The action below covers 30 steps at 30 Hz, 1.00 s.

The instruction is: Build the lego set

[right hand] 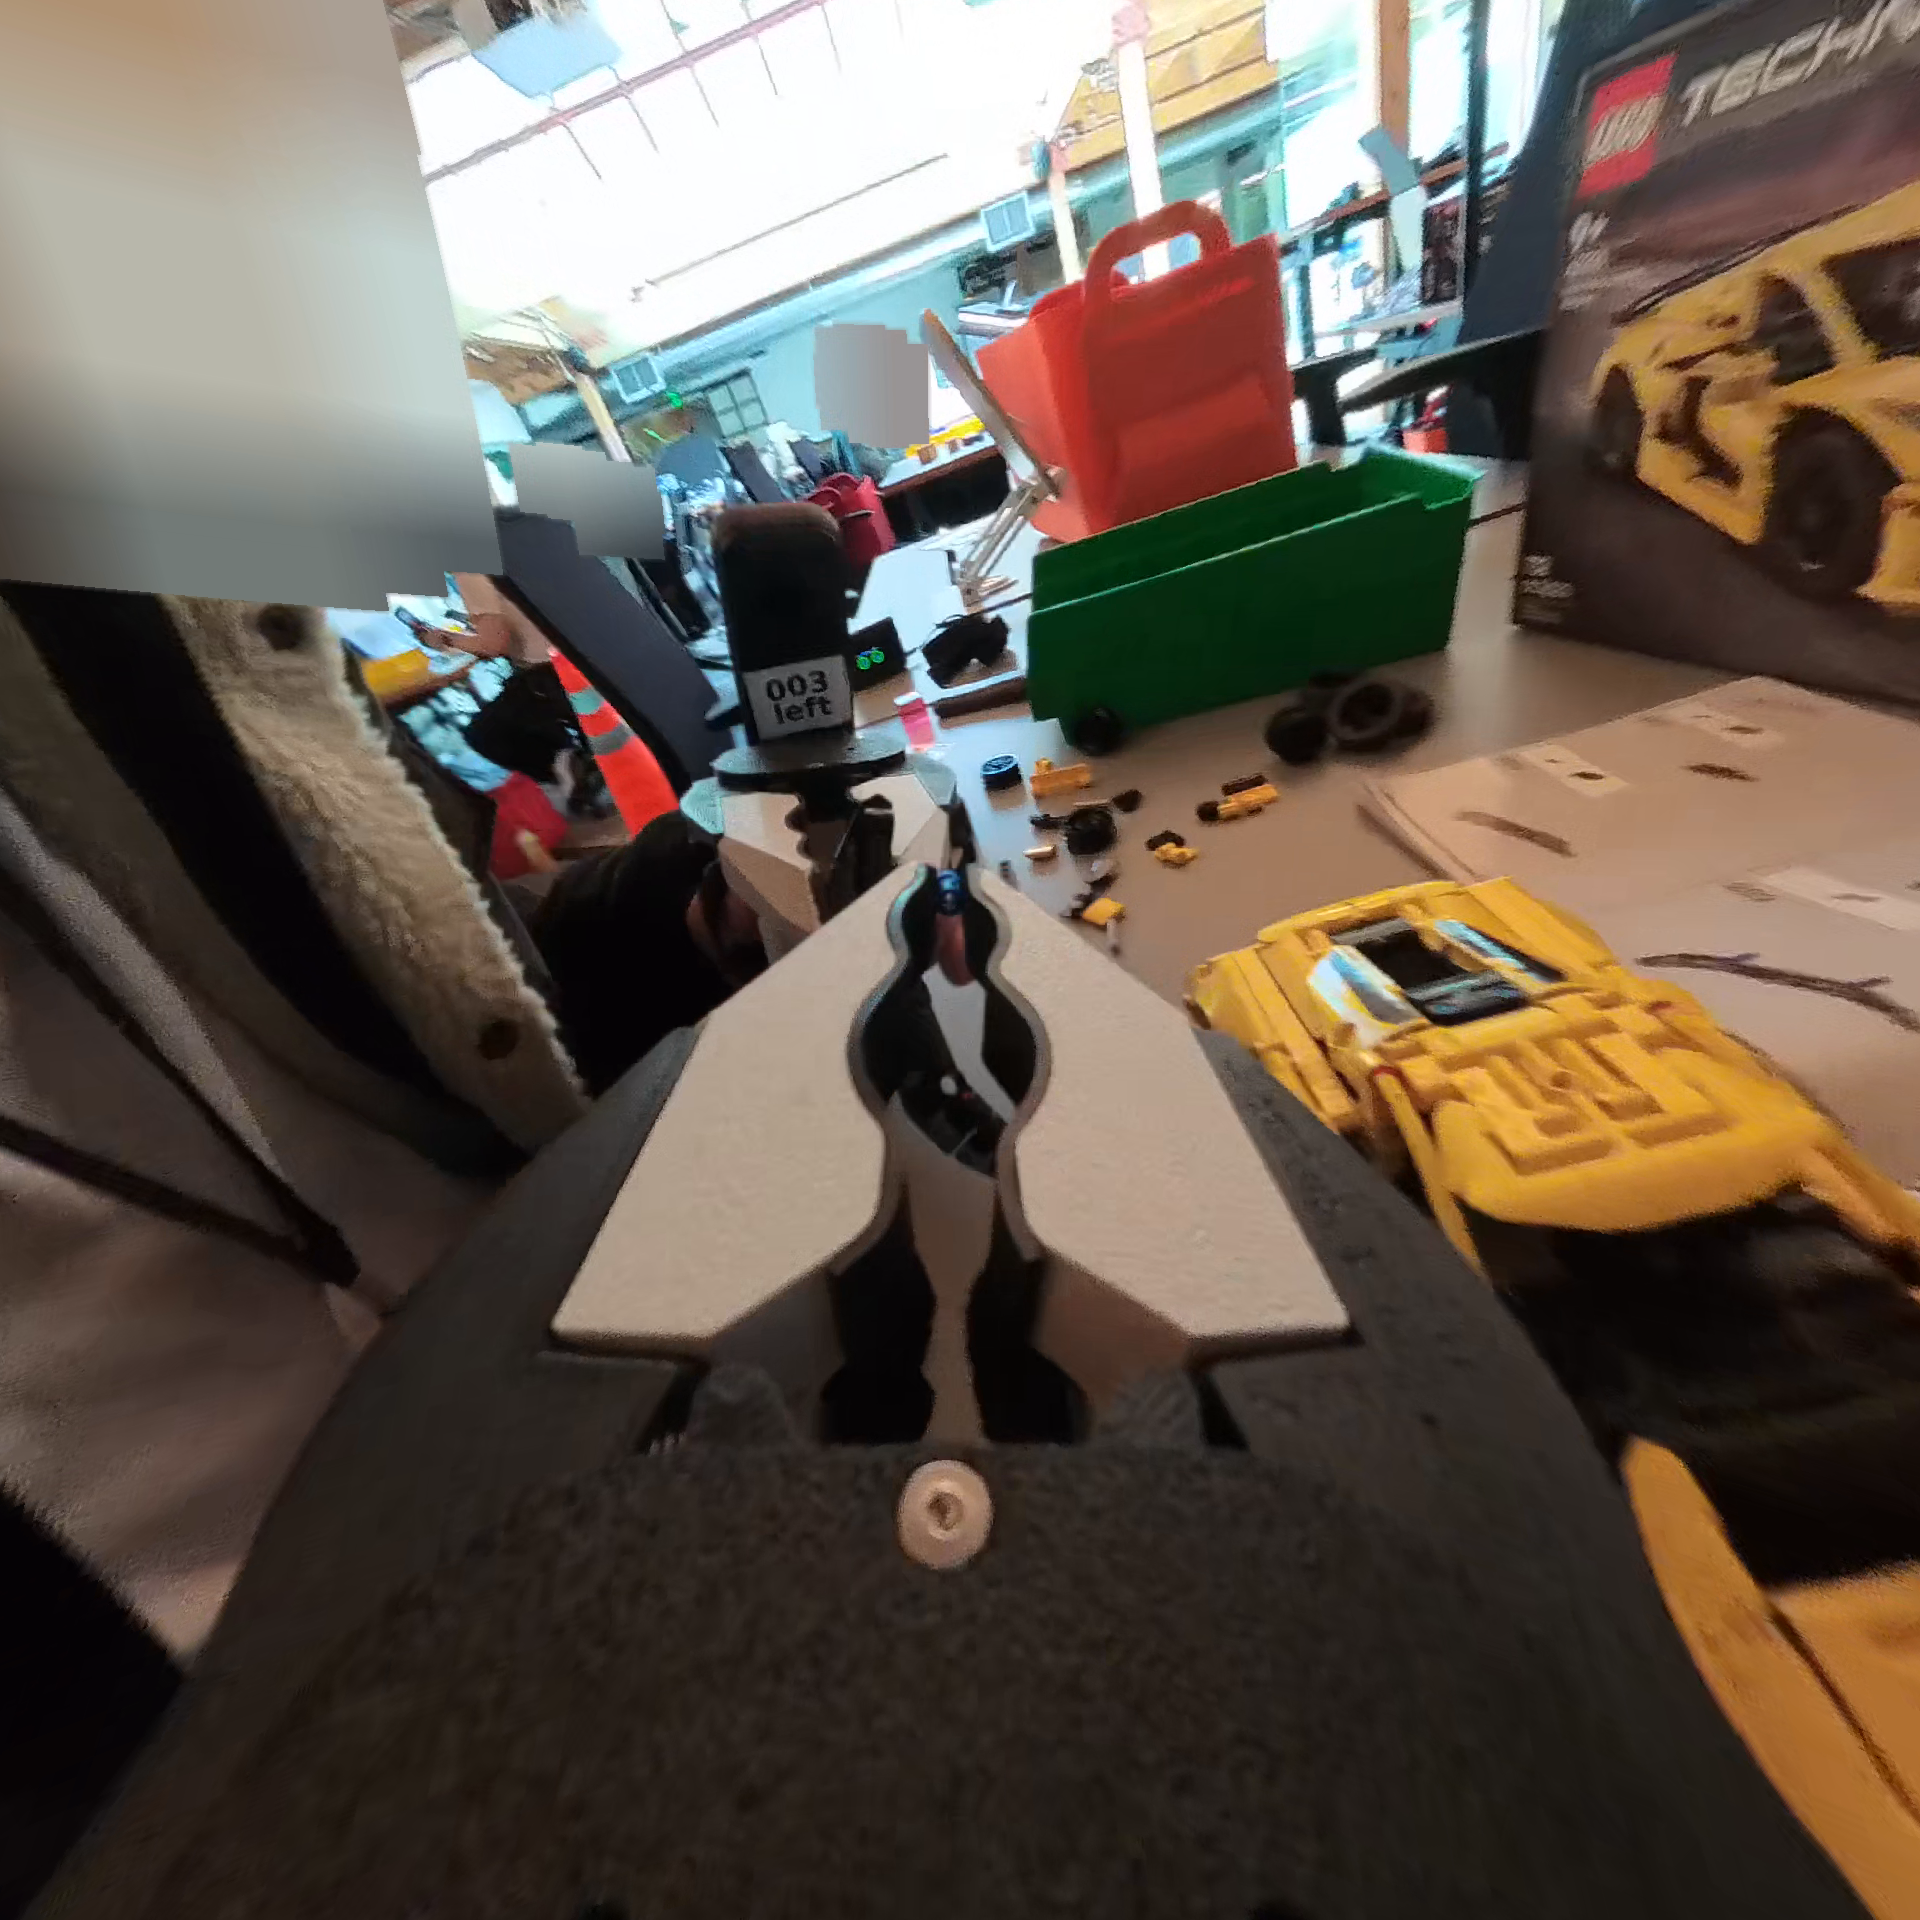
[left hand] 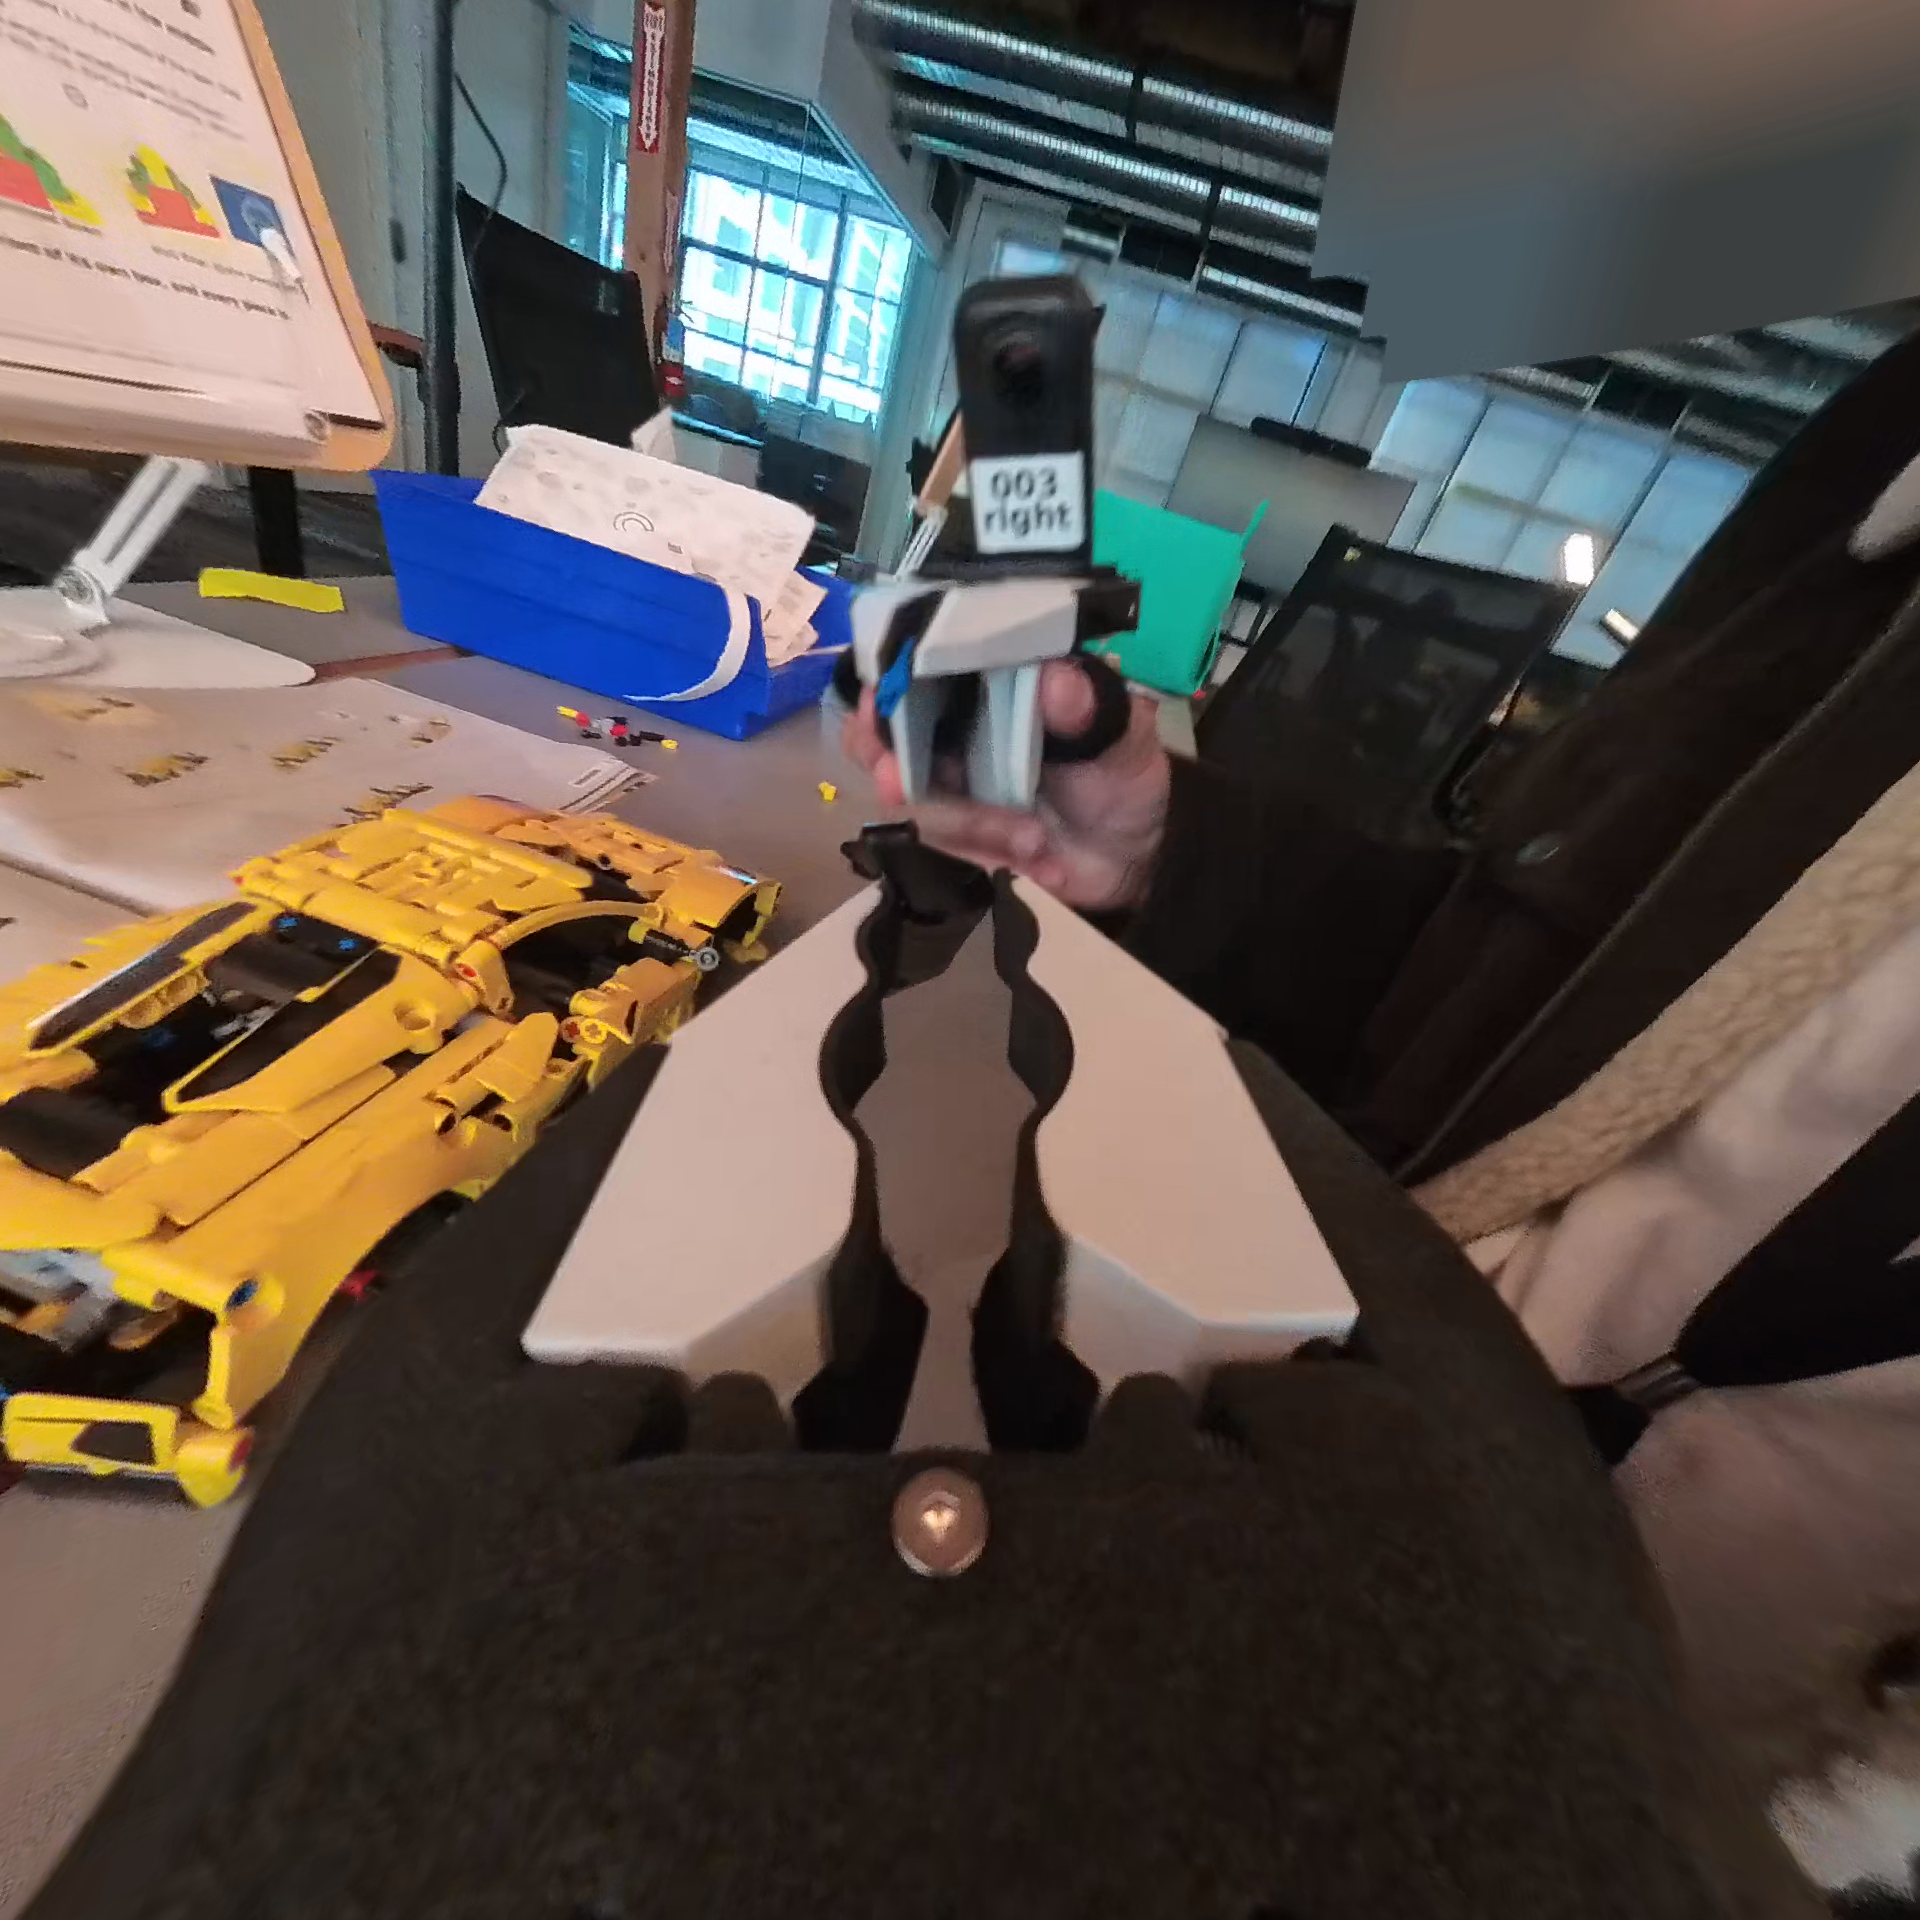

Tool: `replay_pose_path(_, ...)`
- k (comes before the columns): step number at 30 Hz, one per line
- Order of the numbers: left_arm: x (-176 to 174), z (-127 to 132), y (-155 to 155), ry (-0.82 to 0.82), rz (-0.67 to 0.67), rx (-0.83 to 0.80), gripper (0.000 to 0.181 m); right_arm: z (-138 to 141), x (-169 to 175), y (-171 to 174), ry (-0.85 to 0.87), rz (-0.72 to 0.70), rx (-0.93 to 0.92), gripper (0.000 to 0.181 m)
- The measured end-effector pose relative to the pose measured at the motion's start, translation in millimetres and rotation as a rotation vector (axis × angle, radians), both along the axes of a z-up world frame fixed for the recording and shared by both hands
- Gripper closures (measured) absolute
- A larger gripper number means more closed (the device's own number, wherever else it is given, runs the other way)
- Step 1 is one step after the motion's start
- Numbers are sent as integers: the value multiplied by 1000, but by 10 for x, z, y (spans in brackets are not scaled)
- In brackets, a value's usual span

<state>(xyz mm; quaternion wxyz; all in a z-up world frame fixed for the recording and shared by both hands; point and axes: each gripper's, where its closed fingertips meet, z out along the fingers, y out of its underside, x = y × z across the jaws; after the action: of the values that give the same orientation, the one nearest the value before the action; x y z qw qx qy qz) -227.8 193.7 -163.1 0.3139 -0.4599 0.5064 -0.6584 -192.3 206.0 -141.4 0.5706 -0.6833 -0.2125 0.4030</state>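
Two hand-held tongs meet tip to tip above a grey surface (left hand: 748,790) where a nearly complete yellow lego car (left hand: 343,1049) sits. The left tongs (left hand: 928,883) are drawn close together, pinching a small black piece (left hand: 904,852) at their tips, with only a narrow wavy gap running back between the white fingers (left hand: 727,1132). Facing them, the right tongs (right hand: 948,902) are likewise nearly closed, gripping a small blue piece (right hand: 948,894) at the very tip; something reddish shows just behind it, too blurred to identify. From the left wrist view the right tongs appear upright in a bare hand (left hand: 1081,821), close beyond the black piece. The car lies on the surface to the left of the left tongs and to the right of the right tongs, partly over an open instruction booklet (left hand: 260,769). Loose yellow and black parts (right hand: 1143,821) and black tyres (right hand: 1351,717) are scattered near a green bin (right hand: 1247,592); a blue bin (left hand: 582,613) holding papers stands behind the car, and the set's box (right hand: 1725,343) stands upright at the far right.
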Motion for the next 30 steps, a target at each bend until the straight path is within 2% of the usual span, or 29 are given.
replay_pose_path(3,-44,48,25,-14,-46,-88,164,-68,-176,29,81,56,-48,177)
replay_pose_path(6,-60,61,17,-17,-89,-129,164,-104,-142,-24,76,22,-26,177)
replay_pose_path(12,-7,-53,-144,29,-141,-39,164,-174,-122,-80,33,49,-36,177)
replay_pose_path(30,57,-156,-243,62,-130,91,164,-176,-258,-181,-40,96,15,177)
